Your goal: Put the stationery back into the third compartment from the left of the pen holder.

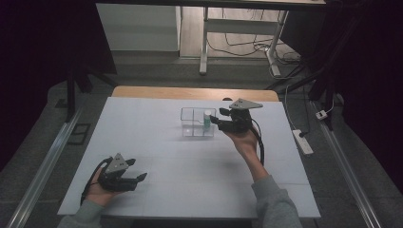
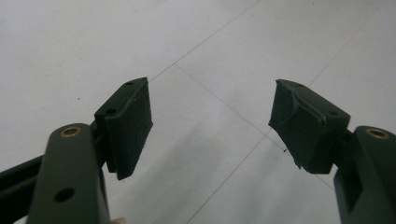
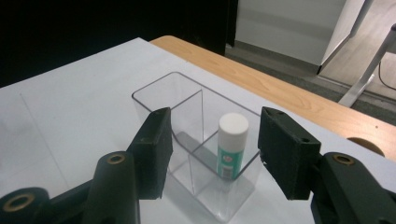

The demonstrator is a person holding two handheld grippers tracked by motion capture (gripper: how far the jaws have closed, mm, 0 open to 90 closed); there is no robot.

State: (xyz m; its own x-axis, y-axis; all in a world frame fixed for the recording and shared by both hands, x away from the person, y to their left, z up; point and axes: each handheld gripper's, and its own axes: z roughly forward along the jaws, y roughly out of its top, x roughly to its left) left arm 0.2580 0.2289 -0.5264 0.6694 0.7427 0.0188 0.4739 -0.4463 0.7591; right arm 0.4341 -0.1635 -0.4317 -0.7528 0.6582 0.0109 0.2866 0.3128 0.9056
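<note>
Nearest the front edge of the white tabletop (image 1: 157, 156), toward its left corner, the left gripper (image 1: 139, 178) rests low in the person's hand with its jaws spread wide and nothing between them; in the left gripper view its dark pads (image 2: 128, 126) look matte and slightly chewed at the edges, with bare board beneath.

Farther in, past the middle and toward the far edge, stands a clear box (image 1: 197, 122), hard see-through plastic with rounded corners and a thin divider splitting it into compartments. The glue stick (image 1: 207, 118) stands upright in the compartment on the side nearest the right gripper (image 1: 214, 120), a smooth small cylinder with a white cap and a green-printed label.

That gripper's jaws stand apart on either side of the stick, not touching it: in the right gripper view the flat black pads (image 3: 156, 149) sit clear of the cap, with the box wall in between.

I'd say the placing is done: the stick is in and let go. All that seems left is drawing the right hand (image 1: 244, 140) back from the box. Beyond the white board a strip of light wood (image 1: 190, 92) shows along the far edge.
</note>
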